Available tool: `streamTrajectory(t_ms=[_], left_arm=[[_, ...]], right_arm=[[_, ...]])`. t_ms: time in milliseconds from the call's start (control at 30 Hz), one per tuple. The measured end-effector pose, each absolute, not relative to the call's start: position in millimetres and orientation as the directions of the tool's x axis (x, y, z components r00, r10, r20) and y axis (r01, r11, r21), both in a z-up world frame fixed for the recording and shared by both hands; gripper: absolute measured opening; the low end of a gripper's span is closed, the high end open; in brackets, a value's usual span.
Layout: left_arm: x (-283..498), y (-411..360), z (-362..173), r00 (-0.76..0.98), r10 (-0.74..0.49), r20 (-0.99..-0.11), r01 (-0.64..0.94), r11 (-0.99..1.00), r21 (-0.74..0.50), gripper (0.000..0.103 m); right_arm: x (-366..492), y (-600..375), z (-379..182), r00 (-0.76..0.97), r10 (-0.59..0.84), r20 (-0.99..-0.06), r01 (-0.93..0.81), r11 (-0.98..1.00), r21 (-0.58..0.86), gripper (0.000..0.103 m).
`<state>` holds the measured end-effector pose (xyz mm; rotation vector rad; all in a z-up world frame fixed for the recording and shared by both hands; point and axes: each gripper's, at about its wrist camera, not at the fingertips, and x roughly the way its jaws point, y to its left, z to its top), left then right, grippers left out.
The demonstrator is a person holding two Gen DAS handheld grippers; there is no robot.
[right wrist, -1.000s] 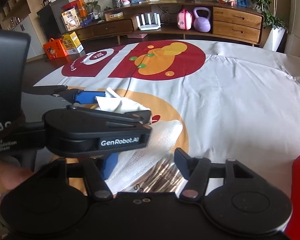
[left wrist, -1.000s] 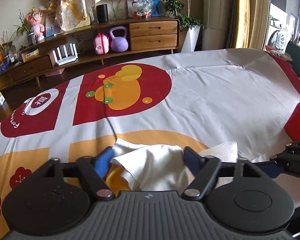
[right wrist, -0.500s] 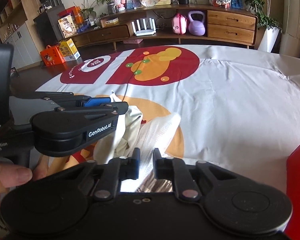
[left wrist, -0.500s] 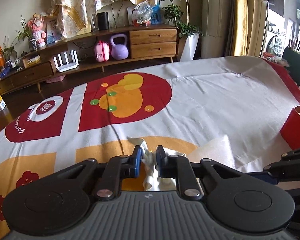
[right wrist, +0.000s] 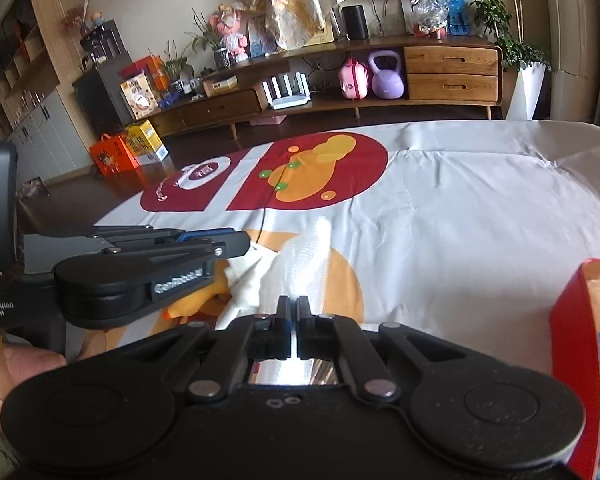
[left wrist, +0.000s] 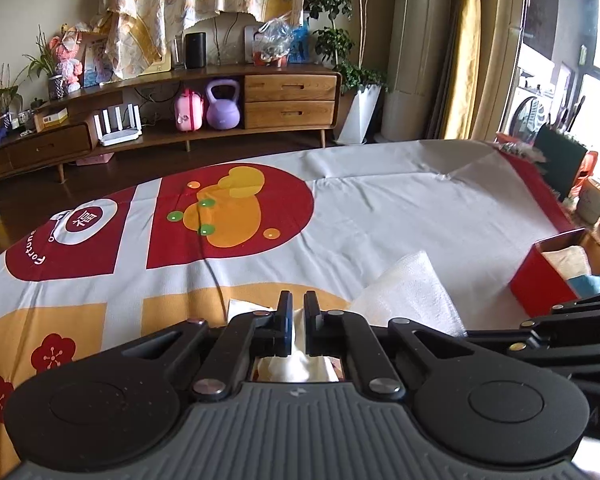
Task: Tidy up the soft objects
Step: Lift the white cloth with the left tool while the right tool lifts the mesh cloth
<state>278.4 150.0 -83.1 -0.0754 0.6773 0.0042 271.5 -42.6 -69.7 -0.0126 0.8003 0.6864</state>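
My left gripper [left wrist: 297, 312] is shut on a cream and orange cloth [left wrist: 298, 364], whose folds bunch between and below the fingers. My right gripper [right wrist: 293, 322] is shut on a white towel [right wrist: 300, 268], which lifts off the table toward the jaws. The towel also shows in the left wrist view [left wrist: 410, 292], to the right of my left gripper. In the right wrist view the left gripper [right wrist: 220, 244] sits just left of mine, with the cream and orange cloth [right wrist: 244, 276] hanging under it.
A red box [left wrist: 540, 280] holding folded cloths stands at the right; it also shows in the right wrist view [right wrist: 572, 328]. The table carries a white, red and orange printed cover [left wrist: 380, 216]. A wooden sideboard [left wrist: 288, 100] stands beyond the table.
Both grippers closed, the left on the cream cloth and the right on the white towel. Both have risen and the cloths are lifting off the table.
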Motion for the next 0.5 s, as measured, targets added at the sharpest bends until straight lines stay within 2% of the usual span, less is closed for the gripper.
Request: streamTrajectory(t_ms=[200, 367, 433, 467, 500], left_arm=[[260.8, 140.9, -80.1, 0.779, -0.054, -0.625, 0.016, 0.998, -0.067, 0.006], [255.0, 135.2, -93.3, 0.744, -0.042, -0.667, -0.01, 0.997, -0.075, 0.008], [253.9, 131.9, -101.0, 0.729, -0.021, -0.684, -0.026, 0.998, -0.058, 0.014], [254.0, 130.6, -104.6, 0.722, -0.016, -0.692, -0.03, 0.998, -0.054, 0.021], [253.7, 129.2, -108.5, 0.715, -0.018, -0.699, -0.03, 0.998, -0.057, 0.033]], right_arm=[[268.4, -65.1, -65.3, 0.484, 0.567, -0.667, -0.563, 0.785, 0.259, 0.001], [268.3, -77.9, -66.7, 0.484, 0.563, -0.67, -0.554, 0.789, 0.263, 0.002], [269.8, -81.7, -68.2, 0.484, 0.562, -0.671, -0.55, 0.791, 0.267, 0.002], [270.2, -83.4, -69.2, 0.482, 0.562, -0.672, -0.549, 0.792, 0.268, 0.002], [270.8, -84.9, -70.3, 0.482, 0.562, -0.672, -0.547, 0.792, 0.27, 0.002]])
